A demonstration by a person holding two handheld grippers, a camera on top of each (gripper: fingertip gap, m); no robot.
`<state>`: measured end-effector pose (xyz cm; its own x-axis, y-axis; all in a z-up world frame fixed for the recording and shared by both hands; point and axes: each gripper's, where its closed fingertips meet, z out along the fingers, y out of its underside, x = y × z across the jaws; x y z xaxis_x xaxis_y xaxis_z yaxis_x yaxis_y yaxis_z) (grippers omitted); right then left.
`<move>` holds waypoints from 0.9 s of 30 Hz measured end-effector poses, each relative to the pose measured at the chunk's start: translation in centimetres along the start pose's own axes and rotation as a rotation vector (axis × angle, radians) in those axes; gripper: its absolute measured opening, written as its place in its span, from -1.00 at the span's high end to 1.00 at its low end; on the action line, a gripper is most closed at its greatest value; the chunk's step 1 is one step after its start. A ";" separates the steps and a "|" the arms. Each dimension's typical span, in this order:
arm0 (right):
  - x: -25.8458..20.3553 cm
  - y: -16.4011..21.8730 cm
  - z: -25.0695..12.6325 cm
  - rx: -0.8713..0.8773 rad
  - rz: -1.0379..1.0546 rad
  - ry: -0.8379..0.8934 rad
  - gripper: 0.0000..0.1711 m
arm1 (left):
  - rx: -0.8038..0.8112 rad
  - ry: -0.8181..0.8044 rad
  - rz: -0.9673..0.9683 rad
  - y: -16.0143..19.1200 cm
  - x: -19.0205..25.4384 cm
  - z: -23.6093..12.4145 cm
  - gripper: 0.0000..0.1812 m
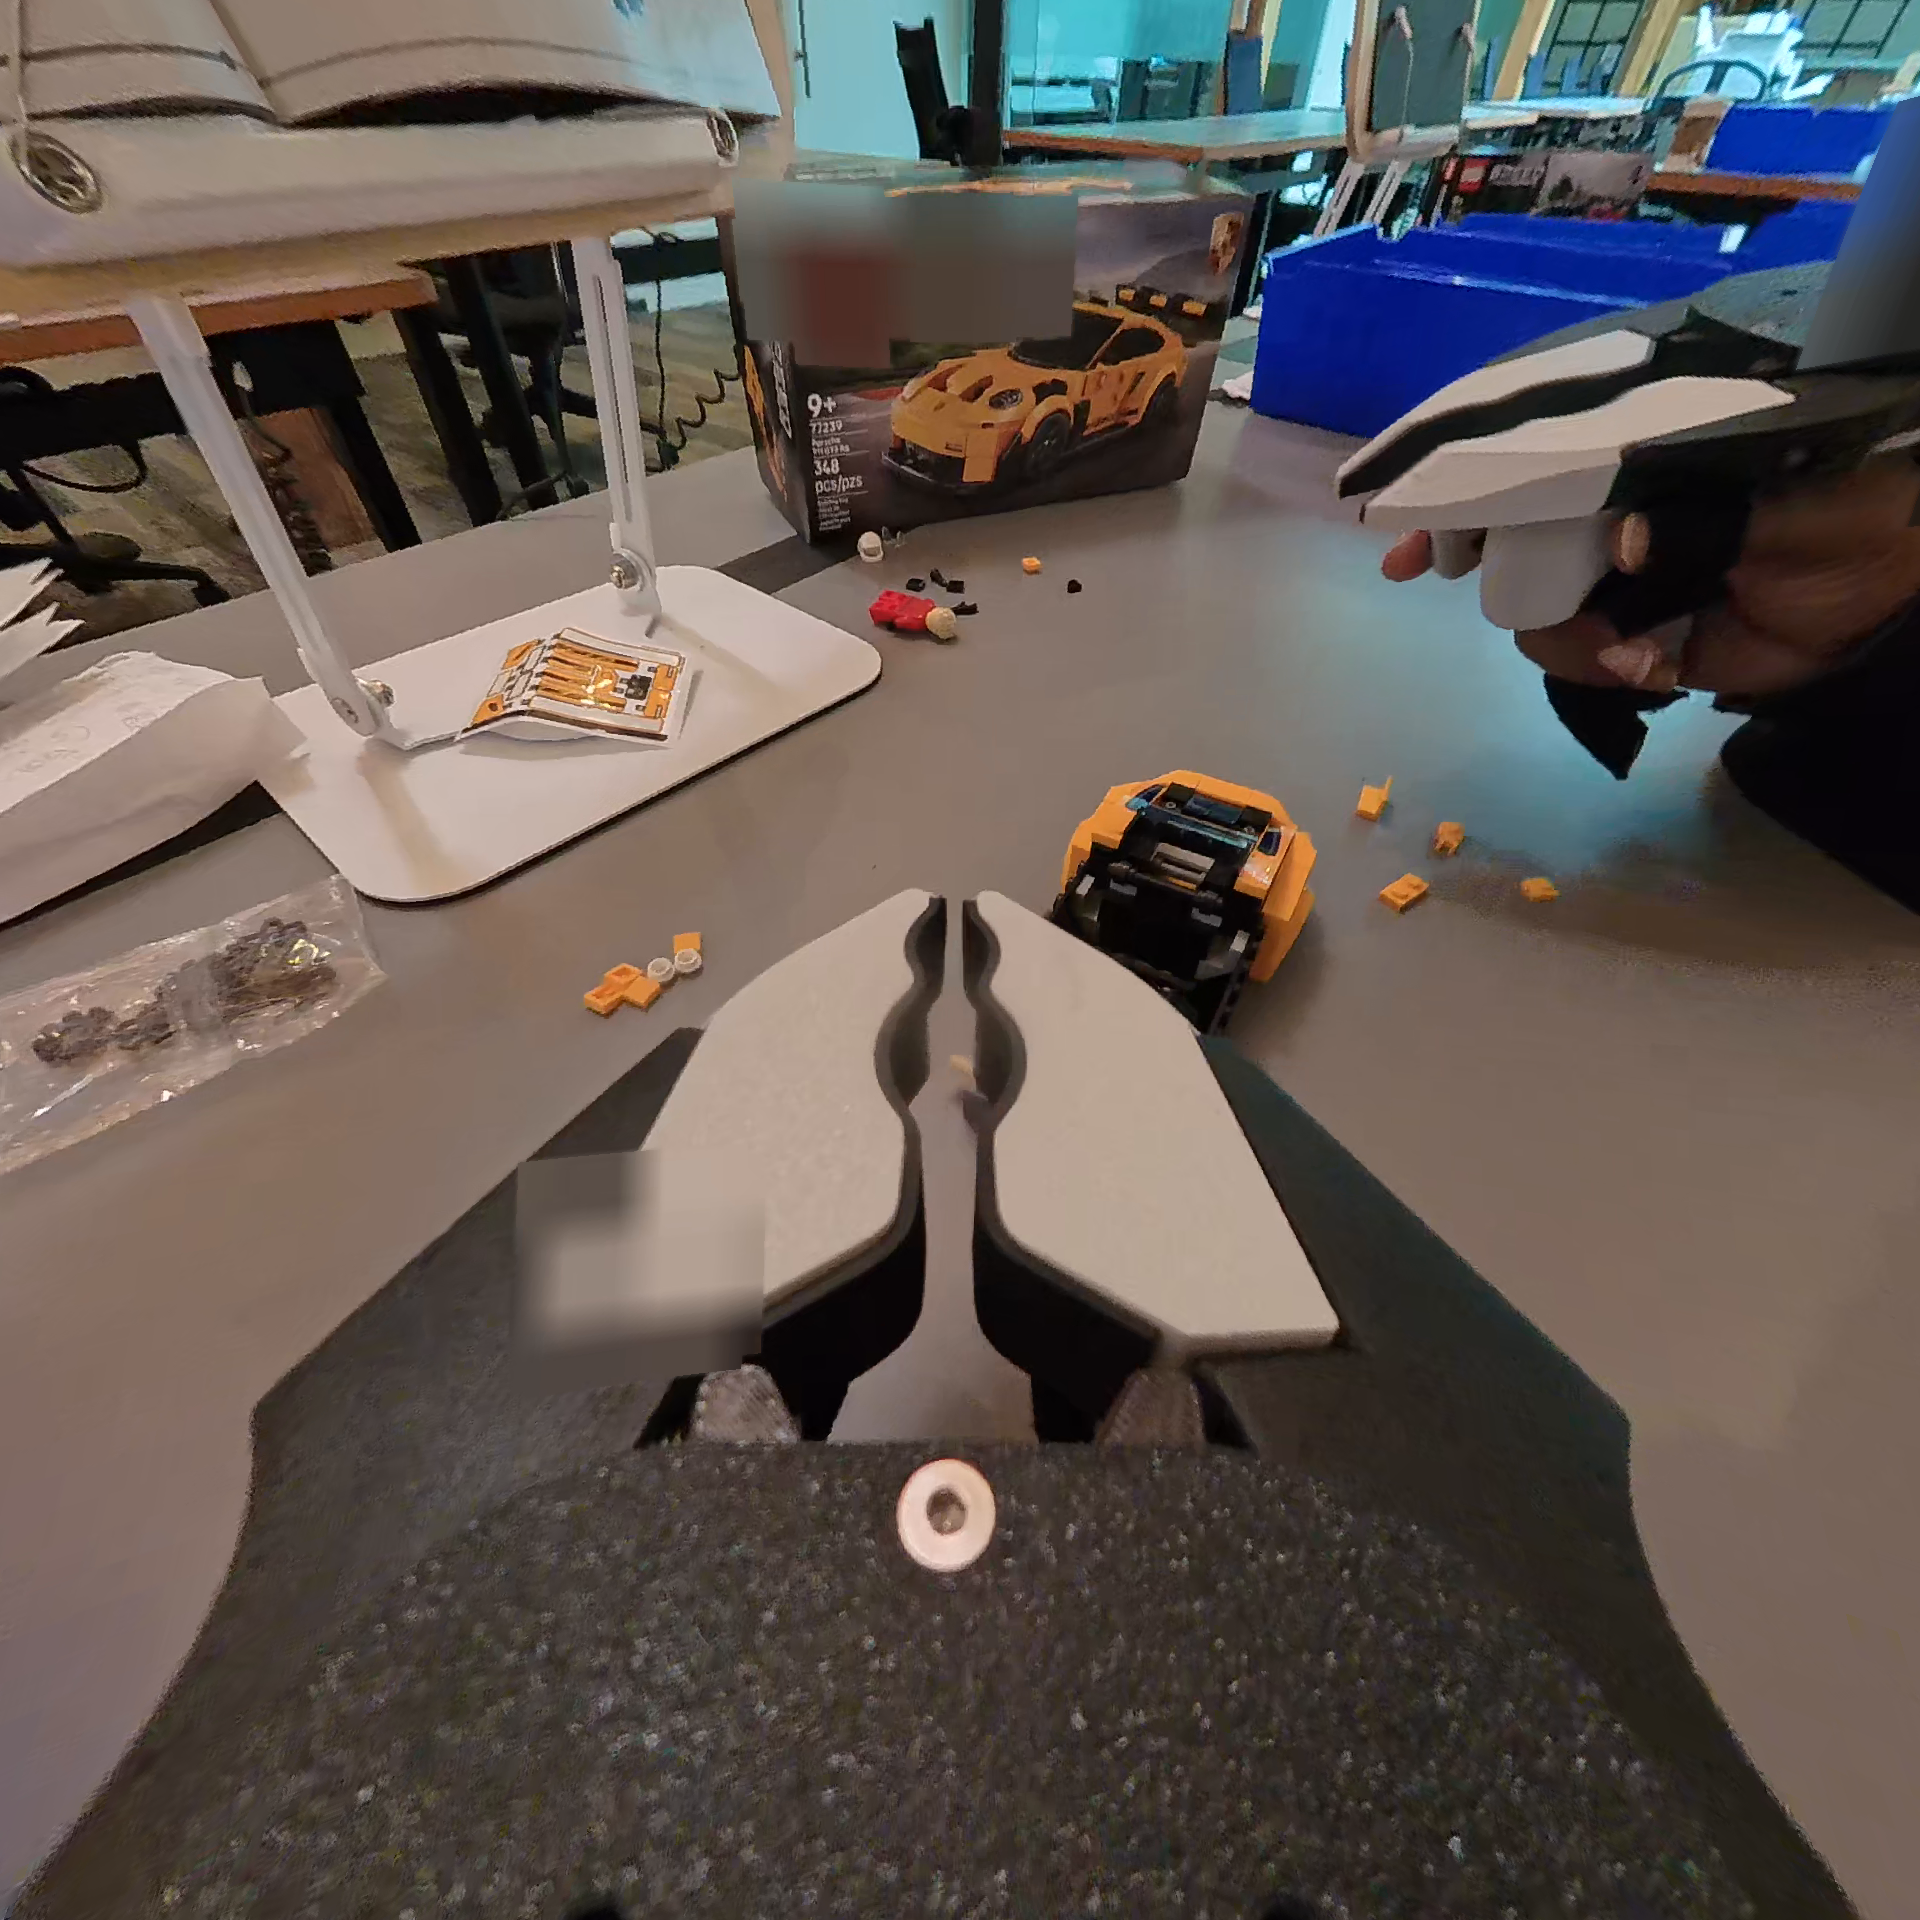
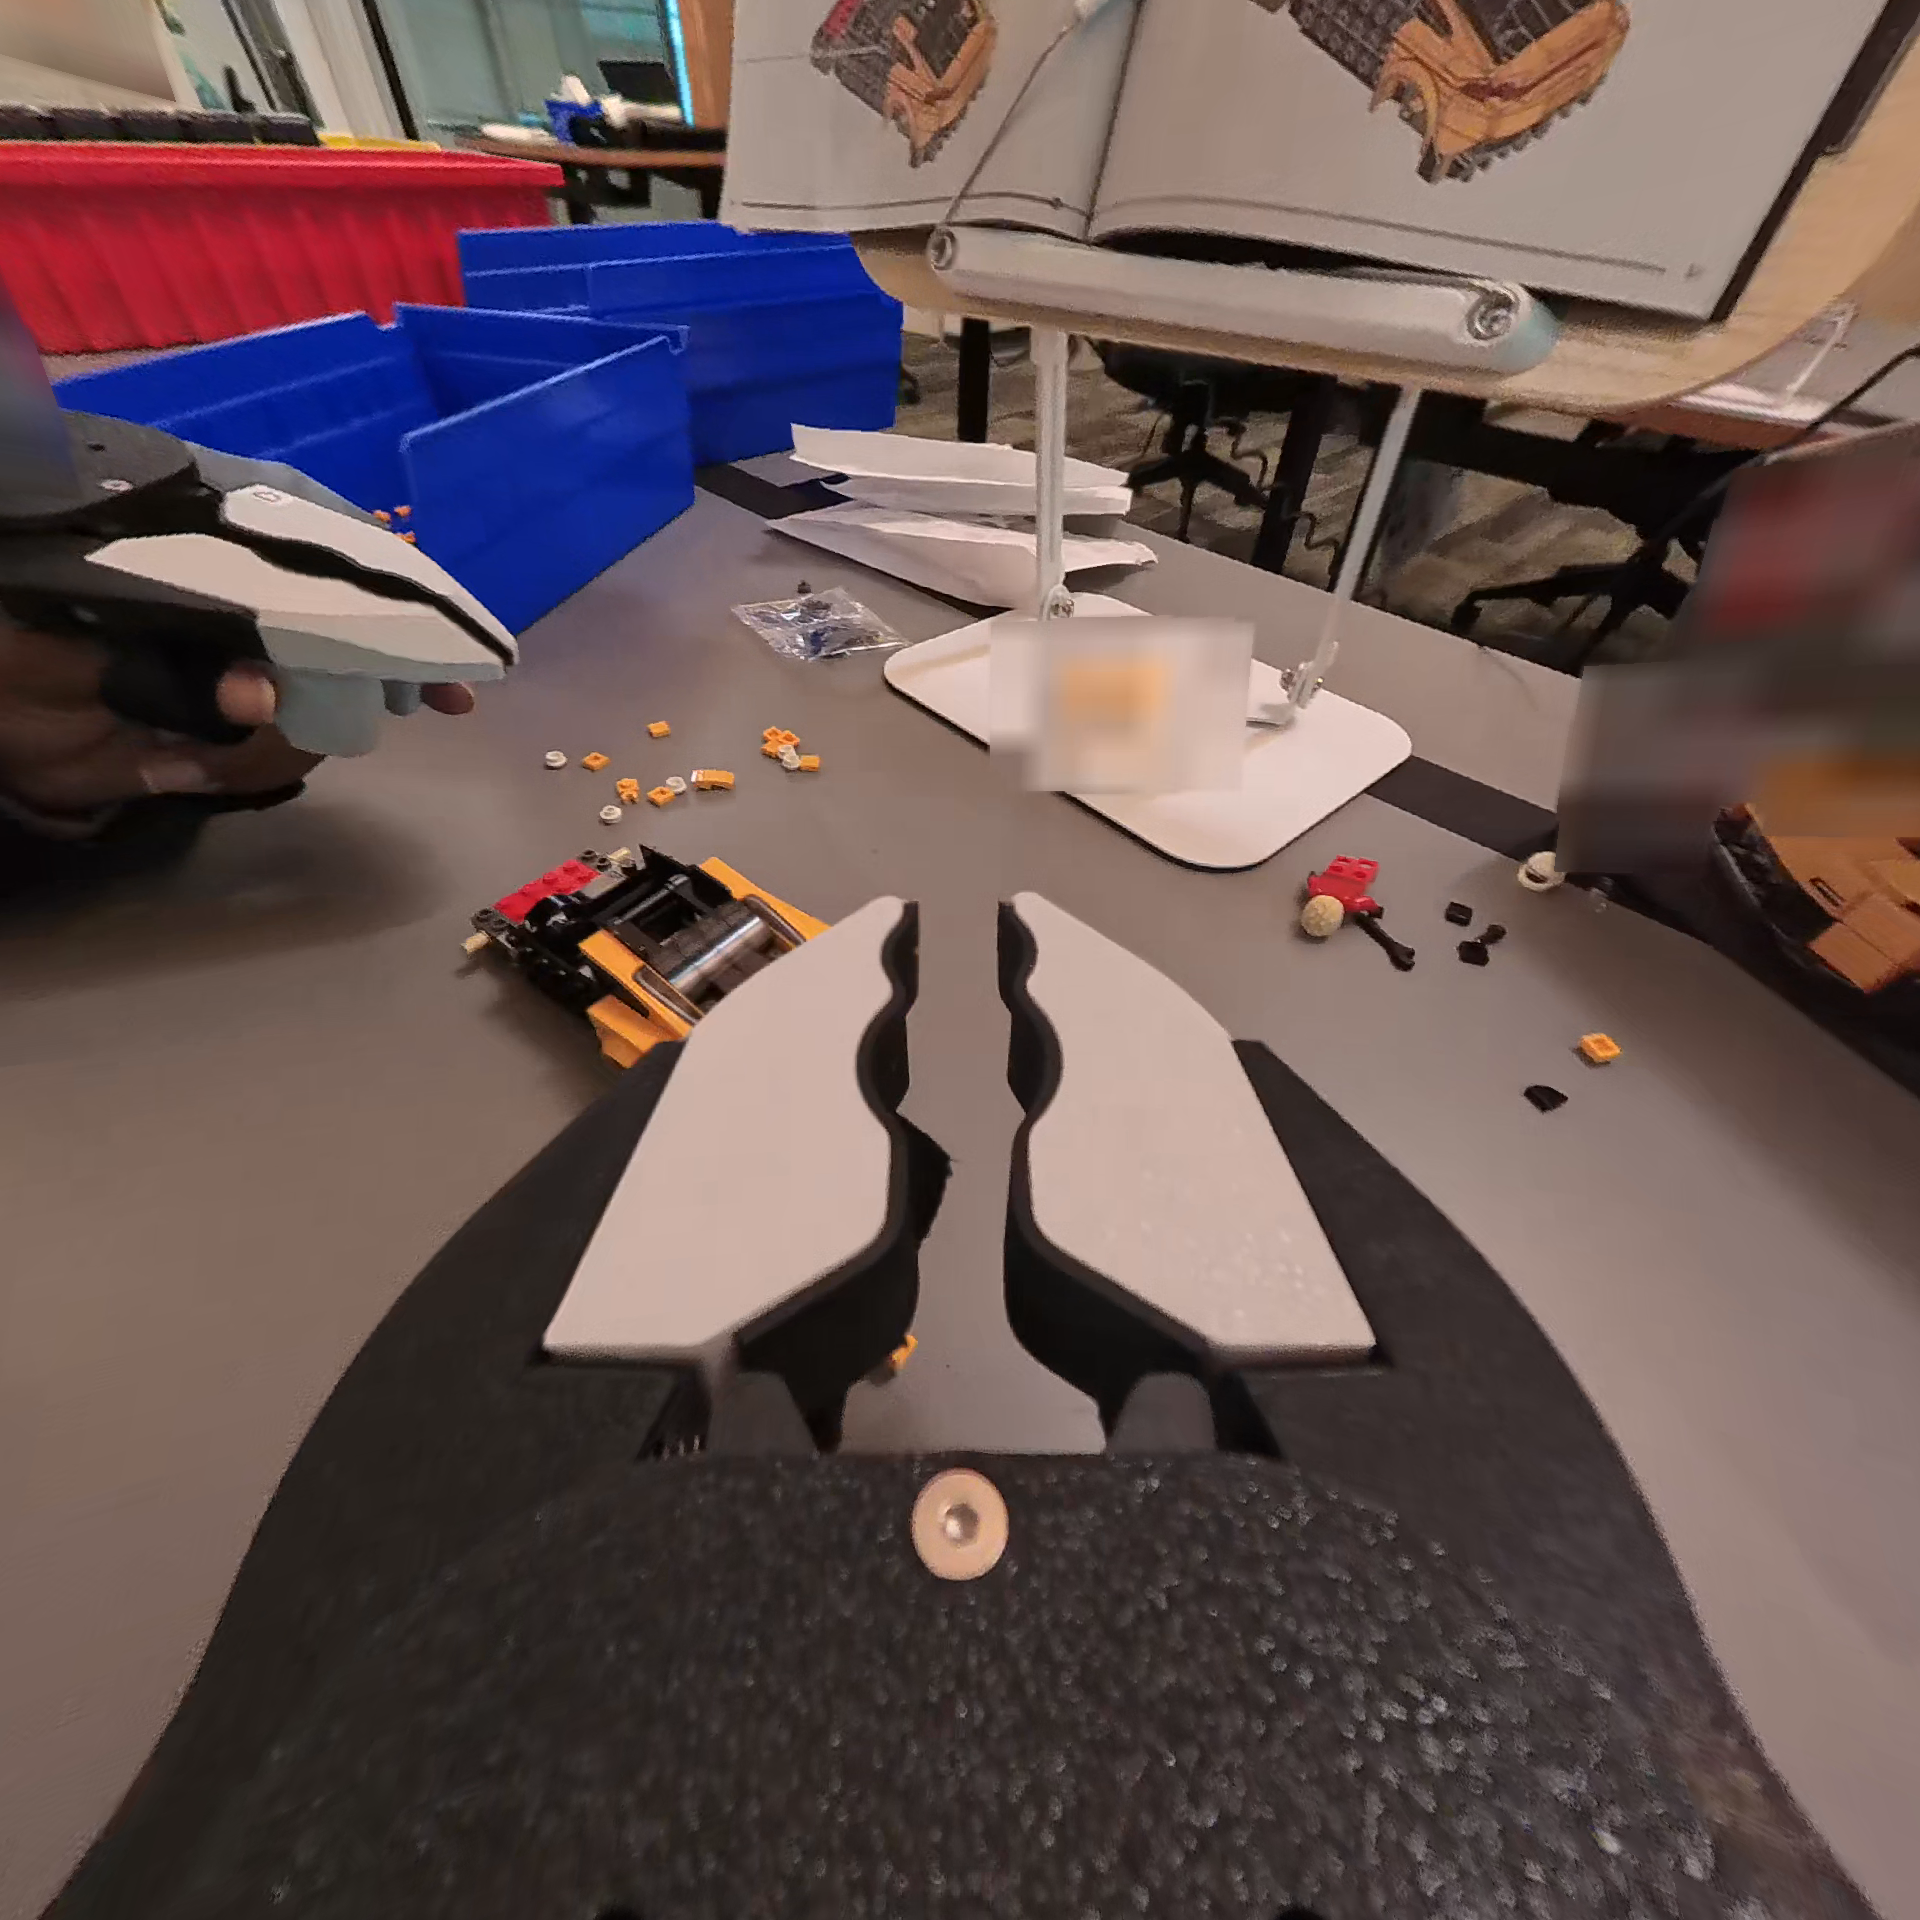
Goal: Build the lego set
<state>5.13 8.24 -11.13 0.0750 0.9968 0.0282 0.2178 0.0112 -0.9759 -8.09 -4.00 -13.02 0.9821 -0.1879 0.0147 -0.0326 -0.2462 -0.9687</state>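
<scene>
A partly built yellow and black lego car lies on the grey table; it also shows in the right wrist view, with red bricks at one end. My left gripper hovers just left of the car with its tips nearly touching, and shows shut in the right wrist view. A small tan bit shows in its gap; whether it is held is unclear. My right gripper is narrowly open and empty just right of the car, and shows far right in the left wrist view. Loose orange pieces lie around.
The instruction booklet sits on a white stand with a sticker sheet on its base. The set's box, a red minifigure, a bag of dark parts, paper bags and blue bins ring the work area. My hands' fingertips stand some 20 cm from each other.
</scene>
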 end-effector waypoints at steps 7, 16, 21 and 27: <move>1.1 -0.4 -0.6 0.036 -0.004 0.049 1.00 | -0.085 0.056 0.005 1.8 0.5 0.9 0.78; 0.8 -0.6 -0.8 0.039 -0.036 0.040 1.00 | -0.282 0.164 0.051 5.0 2.4 1.7 0.54; 0.3 -0.3 -0.6 0.021 -0.061 0.020 1.00 | -0.339 0.169 0.091 5.9 2.7 1.8 0.45; -0.1 0.2 -0.2 -0.003 -0.062 -0.006 1.00 | -0.374 0.144 0.130 6.3 2.6 2.6 0.47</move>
<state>5.37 8.14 -11.30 0.0550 0.9947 0.0873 0.2250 0.0728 -0.9716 -5.27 -3.62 -19.75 0.9301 -0.3649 -0.0415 -0.2458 -0.5345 -0.8086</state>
